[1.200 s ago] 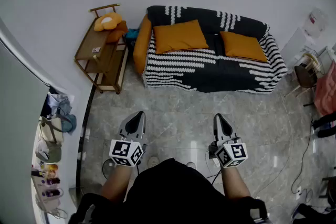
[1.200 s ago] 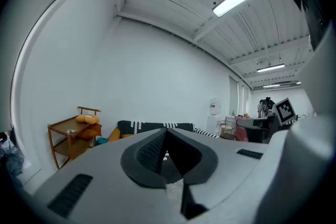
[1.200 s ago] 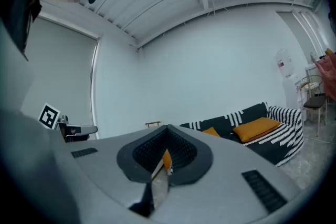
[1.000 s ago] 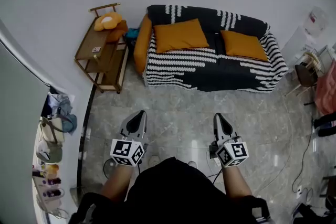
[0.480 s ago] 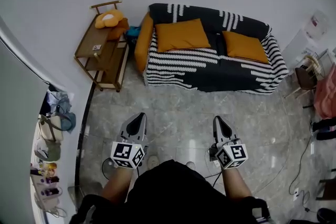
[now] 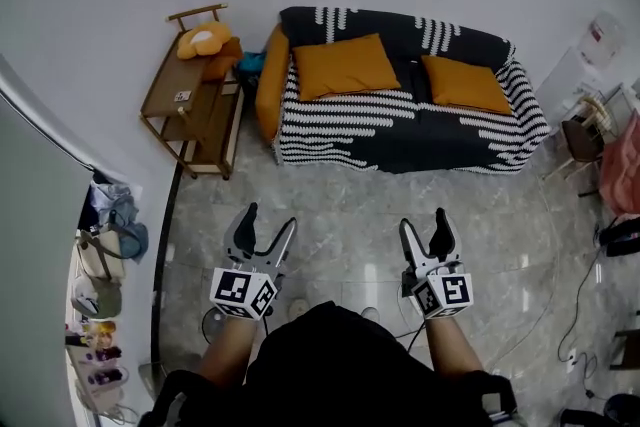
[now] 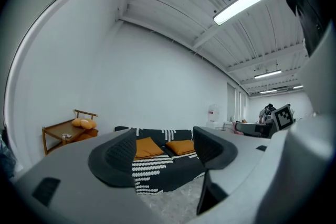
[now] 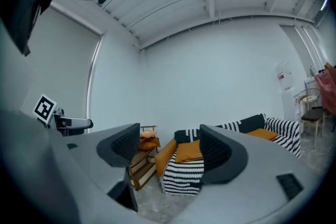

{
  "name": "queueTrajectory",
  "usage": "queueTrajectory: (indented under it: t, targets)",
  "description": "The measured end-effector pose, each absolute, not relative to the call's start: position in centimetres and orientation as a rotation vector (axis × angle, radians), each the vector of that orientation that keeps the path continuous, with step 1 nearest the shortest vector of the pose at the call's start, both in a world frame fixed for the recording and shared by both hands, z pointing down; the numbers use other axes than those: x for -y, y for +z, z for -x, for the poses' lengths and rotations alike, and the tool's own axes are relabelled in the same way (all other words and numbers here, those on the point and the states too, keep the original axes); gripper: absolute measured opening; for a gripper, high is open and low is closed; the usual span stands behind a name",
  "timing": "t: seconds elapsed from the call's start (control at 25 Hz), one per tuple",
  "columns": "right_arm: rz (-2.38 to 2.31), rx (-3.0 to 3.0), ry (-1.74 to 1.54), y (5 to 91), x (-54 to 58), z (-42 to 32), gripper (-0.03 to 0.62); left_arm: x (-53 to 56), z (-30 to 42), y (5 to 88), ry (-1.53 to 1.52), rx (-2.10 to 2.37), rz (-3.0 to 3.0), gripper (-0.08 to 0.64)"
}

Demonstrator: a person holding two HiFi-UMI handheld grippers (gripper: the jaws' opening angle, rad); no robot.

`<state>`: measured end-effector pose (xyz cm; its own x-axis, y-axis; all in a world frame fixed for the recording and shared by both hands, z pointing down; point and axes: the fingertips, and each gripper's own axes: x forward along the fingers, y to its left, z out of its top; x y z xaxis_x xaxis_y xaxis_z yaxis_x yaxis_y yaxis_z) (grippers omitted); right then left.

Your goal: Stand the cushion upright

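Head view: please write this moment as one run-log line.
left gripper: jaws just opened, empty | right gripper: jaws just opened, empty | left cushion, right cushion: lying on sofa

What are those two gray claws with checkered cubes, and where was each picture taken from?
A person holds a hand-held gripper in each hand: the left gripper and the right gripper; the cubes are part of them. One picture comes from a camera on the person's head, looking down. The other two come from cameras on each gripper, looking along its jaws. Both pairs of jaws have just been opening, with nothing between them. Ahead stands a striped sofa with an orange cushion and a second cushion lying on its seat.
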<state>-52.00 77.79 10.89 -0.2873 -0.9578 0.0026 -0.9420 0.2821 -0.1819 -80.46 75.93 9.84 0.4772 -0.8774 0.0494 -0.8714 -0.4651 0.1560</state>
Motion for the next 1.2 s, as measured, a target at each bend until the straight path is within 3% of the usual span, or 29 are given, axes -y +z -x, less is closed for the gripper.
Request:
queueTrajectory:
  t: [0.68,1.2]
  targets:
    - [1.879,-2.51,-0.171,10.0,-77.8,60.1,0.345,-74.9,88.5,10.8,0.005,1.43,-2.602,0.347]
    - [1.943,-2.454,-0.19,11.5,-72.5,57.6,0.345,-70.0,87.4,10.9,0.042,1.453,-2.619,0.347]
